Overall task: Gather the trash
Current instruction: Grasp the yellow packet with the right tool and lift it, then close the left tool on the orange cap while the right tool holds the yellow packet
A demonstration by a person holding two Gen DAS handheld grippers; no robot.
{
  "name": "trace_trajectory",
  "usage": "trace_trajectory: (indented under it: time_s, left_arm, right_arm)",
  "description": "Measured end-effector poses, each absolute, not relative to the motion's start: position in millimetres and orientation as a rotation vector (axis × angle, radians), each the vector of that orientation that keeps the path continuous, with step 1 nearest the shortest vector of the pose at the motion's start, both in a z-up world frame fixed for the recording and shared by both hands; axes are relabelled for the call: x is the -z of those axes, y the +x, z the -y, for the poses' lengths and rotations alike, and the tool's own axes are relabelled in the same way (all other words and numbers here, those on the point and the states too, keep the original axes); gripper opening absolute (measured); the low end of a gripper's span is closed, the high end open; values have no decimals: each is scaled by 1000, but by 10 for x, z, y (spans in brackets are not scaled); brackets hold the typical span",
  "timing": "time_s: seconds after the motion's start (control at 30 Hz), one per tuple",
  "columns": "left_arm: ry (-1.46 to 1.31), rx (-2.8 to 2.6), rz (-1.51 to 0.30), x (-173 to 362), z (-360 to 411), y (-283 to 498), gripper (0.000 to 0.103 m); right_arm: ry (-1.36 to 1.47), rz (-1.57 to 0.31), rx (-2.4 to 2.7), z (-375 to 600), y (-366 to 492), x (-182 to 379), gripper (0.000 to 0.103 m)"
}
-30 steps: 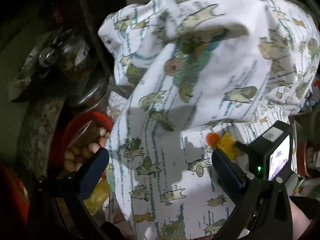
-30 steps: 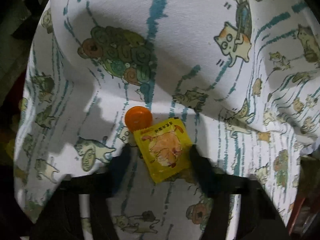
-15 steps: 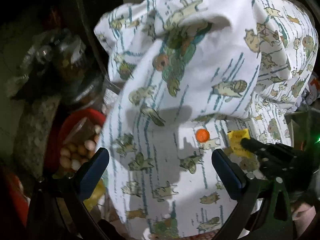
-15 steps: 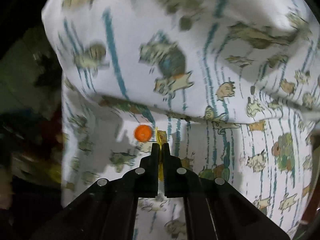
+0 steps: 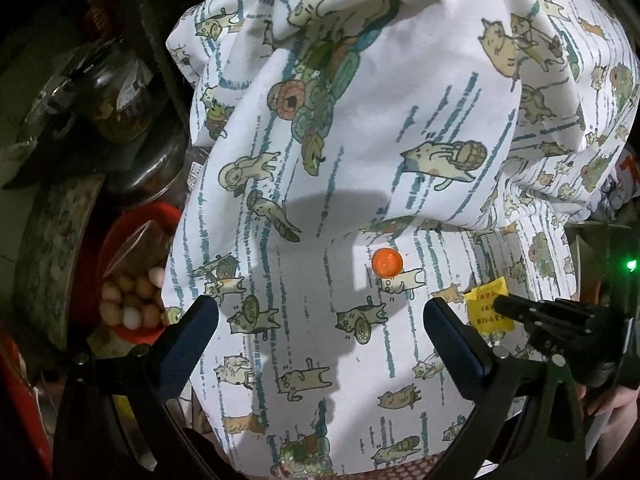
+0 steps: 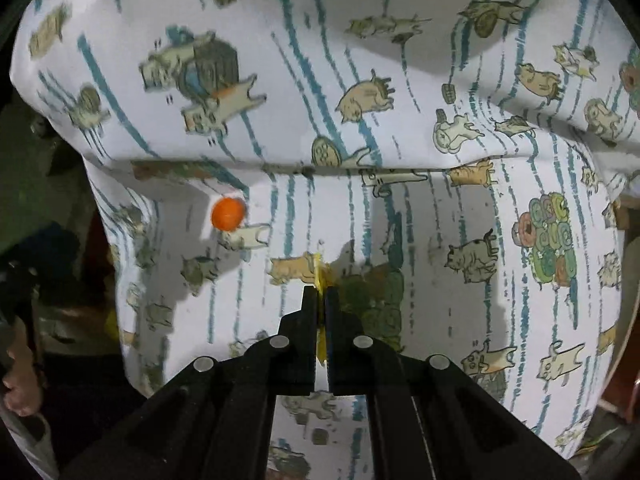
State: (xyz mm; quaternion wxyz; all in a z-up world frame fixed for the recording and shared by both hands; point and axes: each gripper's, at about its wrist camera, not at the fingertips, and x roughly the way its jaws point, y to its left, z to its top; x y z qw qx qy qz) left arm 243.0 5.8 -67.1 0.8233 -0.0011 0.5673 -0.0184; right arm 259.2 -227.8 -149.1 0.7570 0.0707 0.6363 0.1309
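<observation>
A yellow snack packet (image 5: 489,309) hangs just above the cat-print cloth (image 5: 360,140), pinched edge-on in my right gripper (image 6: 320,292), which is shut on it; only a thin yellow strip of the packet (image 6: 320,276) shows between the black fingers. In the left wrist view the right gripper (image 5: 505,305) comes in from the right. An orange bottle cap (image 5: 386,263) lies on the cloth, left of the packet; the cap (image 6: 228,213) also shows up-left of the right fingers. My left gripper (image 5: 320,312) hovers open over the cloth, nothing between its blue pads (image 5: 192,332).
The cloth (image 6: 360,120) covers a bed-like surface with a raised fold behind the cap. Left of it stand a red basin of eggs (image 5: 132,300) and dark glass jars (image 5: 120,96). A hand (image 5: 616,396) shows at the right edge.
The right gripper closed on the yellow packet and lifted it off the cloth, carrying it right, away from the orange cap. The left gripper stayed open and almost still.
</observation>
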Motion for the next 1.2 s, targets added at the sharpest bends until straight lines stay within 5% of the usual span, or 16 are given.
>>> trace_trajectory:
  time_s: [0.4, 0.67, 0.77, 1.2]
  left_arm:
    - [22, 72, -1231, 798, 44, 2472, 102]
    - [68, 93, -1226, 1141, 297, 2572, 101]
    - [90, 136, -1223, 1242, 452, 2600, 87]
    - [113, 137, -1217, 1662, 699, 2830, 58]
  right_arm:
    - [162, -1462, -290, 2189, 2548, 1762, 4]
    - [194, -1346, -220, 2368, 2542, 1515, 5]
    - [209, -1315, -187, 2506, 2557, 1425, 5]
    - [151, -1240, -137, 2809, 2555, 1197, 5]
